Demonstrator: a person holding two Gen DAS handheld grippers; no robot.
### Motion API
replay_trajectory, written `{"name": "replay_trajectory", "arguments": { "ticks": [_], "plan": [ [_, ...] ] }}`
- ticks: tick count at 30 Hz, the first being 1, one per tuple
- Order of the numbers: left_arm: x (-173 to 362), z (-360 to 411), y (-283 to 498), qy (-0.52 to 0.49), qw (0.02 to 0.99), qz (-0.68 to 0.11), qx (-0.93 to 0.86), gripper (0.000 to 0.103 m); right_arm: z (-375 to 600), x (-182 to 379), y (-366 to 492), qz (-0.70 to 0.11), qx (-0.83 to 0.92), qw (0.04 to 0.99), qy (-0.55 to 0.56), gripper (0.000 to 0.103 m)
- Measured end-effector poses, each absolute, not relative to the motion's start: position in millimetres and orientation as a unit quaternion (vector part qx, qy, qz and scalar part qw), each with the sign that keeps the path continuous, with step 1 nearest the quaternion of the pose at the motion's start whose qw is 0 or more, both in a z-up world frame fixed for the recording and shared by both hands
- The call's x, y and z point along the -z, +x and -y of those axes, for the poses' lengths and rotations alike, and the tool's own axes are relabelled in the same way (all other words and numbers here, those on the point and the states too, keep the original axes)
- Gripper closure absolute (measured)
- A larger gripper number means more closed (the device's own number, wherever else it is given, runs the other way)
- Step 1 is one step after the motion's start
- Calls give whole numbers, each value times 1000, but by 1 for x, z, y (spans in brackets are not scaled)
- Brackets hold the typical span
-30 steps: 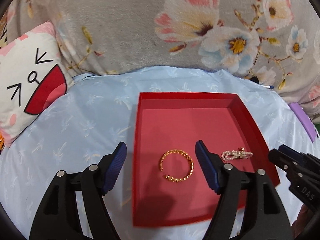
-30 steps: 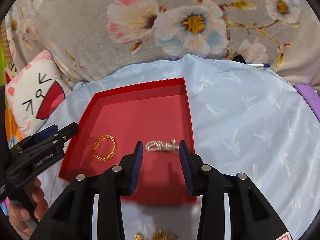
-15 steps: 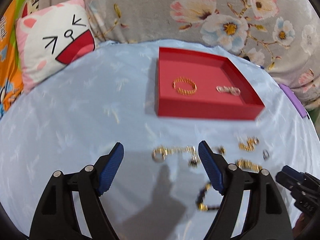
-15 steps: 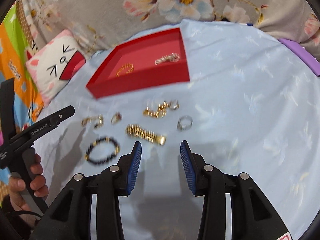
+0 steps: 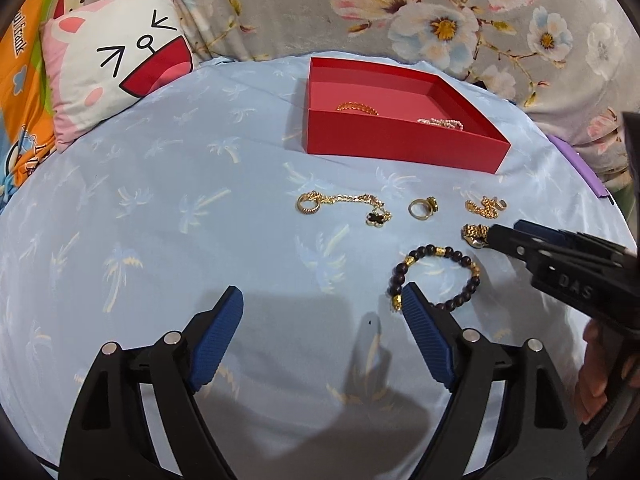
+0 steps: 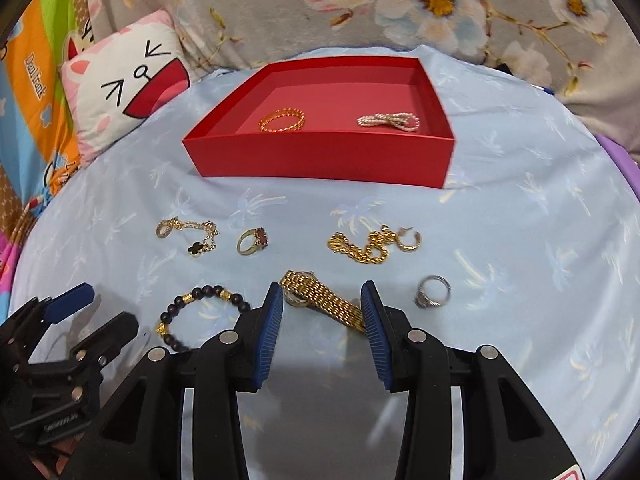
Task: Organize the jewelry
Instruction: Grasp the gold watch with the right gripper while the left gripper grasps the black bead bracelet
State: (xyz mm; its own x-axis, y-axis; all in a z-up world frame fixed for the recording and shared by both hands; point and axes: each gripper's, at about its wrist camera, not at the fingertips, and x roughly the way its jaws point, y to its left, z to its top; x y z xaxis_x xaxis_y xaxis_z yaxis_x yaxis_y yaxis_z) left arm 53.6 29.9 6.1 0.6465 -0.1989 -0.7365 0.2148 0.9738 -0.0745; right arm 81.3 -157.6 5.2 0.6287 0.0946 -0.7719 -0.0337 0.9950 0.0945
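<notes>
A red box (image 6: 320, 156) at the back of the blue cloth holds a gold bangle (image 6: 282, 120) and a pearl bracelet (image 6: 390, 122). In front of it lie a clover chain (image 6: 188, 236), a red-stone ring (image 6: 252, 242), a gold chain with a hoop (image 6: 368, 246) and a silver ring (image 6: 432, 292). My right gripper (image 6: 321, 288) is open, its fingertips either side of a gold watch (image 6: 320, 300) without pressing it. My left gripper (image 5: 320, 292) is opening with nothing between its jaws. A dark bead bracelet (image 5: 436, 276) lies at its right fingertip.
A cat-face cushion (image 5: 120, 64) leans at the back left against floral fabric (image 5: 440, 20). A purple item (image 5: 580, 168) sits at the cloth's right edge. A hand (image 5: 600, 376) holds the right gripper at the frame's right side.
Both grippers have drawn back from over the red box and come lower toward the near cloth. The loose jewellery has come into view, and the right fingers now flank the gold watch.
</notes>
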Motion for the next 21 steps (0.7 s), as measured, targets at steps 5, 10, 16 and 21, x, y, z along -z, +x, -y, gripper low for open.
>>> {"name": "replay_trajectory", "arguments": {
  "ticks": [5,10,16,21],
  "plan": [
    [-3,-32,50,4,907,-405,115,24,158,4,88,-438,-36,898,31,62],
    [-4,-29,47,7,907,-402,124,24,161,5,82,-444,-33,895,36,84],
    [-4,-19,42,13,904,-402,142,24,179,5,59,-445,-31,891,84,92],
    [-4,1,41,25,900,-404,163,24,192,5,31,-431,-22,893,124,92]
  ]
}}
